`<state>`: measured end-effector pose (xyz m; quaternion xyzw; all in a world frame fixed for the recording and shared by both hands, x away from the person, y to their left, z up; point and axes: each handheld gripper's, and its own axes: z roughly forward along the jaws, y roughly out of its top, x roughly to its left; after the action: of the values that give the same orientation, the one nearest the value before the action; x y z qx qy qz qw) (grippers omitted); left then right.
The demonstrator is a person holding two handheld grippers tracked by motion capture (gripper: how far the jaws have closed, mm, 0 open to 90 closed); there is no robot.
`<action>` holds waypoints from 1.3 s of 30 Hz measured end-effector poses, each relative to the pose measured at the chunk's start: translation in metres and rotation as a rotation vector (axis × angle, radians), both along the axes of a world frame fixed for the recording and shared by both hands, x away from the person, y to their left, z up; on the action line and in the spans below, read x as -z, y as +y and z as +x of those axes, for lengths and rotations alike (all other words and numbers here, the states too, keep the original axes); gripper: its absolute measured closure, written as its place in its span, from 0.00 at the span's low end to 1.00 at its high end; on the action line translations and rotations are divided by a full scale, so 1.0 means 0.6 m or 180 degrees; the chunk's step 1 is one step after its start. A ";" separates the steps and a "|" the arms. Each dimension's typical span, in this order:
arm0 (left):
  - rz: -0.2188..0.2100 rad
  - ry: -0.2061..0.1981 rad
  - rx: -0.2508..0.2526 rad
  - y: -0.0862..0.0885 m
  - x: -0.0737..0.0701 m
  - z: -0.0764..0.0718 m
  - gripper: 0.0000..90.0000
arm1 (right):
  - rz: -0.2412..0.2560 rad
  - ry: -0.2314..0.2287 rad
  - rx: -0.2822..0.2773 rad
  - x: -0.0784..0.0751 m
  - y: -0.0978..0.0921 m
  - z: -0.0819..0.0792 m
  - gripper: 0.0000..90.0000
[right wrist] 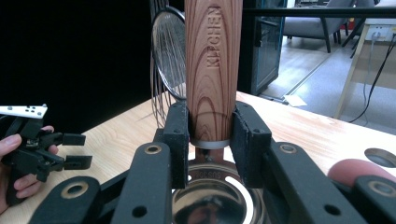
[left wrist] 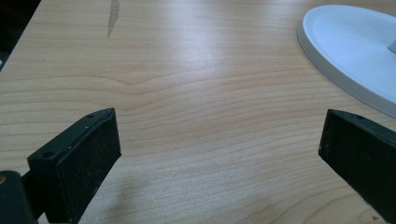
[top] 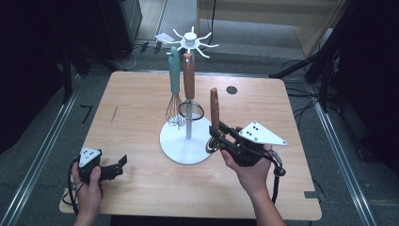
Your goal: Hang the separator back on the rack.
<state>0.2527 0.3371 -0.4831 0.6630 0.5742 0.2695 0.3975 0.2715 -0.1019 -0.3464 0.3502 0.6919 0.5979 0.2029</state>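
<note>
A white utensil stand point(top: 186, 149) with a hooked top point(top: 190, 40) stands mid-table. From it hang a teal-handled whisk point(top: 175, 87) and a wooden-handled strainer point(top: 189, 82). Just right of the stand's base, my right gripper point(top: 216, 134) is shut on the lower end of a wooden-handled utensil point(top: 214, 107), held upright. In the right gripper view its handle point(right wrist: 212, 70) reads KITCHEN and its metal bowl point(right wrist: 215, 198) sits below the right gripper point(right wrist: 211, 135). My left gripper point(top: 120, 165) rests open at the table's front left. The left gripper point(left wrist: 219, 154) has only bare wood between its jaws.
The stand's white base point(left wrist: 355, 46) lies ahead and to the right in the left gripper view. A round hole point(top: 231, 89) sits in the wooden table point(top: 136, 108) at the back right. Dark equipment and tripod legs surround the table on the floor.
</note>
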 end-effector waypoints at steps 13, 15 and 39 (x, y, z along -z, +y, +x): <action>-0.0007 -0.0002 0.0000 0.000 0.000 0.000 0.00 | 0.0023 -0.0097 -0.0021 -0.030 0.007 0.012 0.79; -0.0007 -0.0003 0.0001 0.000 0.000 0.000 0.00 | 0.0026 -0.0104 -0.0024 -0.034 0.008 0.013 0.79; -0.0012 -0.0016 0.0000 0.000 0.000 0.000 0.00 | 0.0081 -0.0253 -0.0023 -0.063 0.014 0.035 0.79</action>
<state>0.2525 0.3370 -0.4833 0.6617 0.5737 0.2701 0.4002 0.2927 -0.0934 -0.3086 0.3263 0.6768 0.6208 0.2236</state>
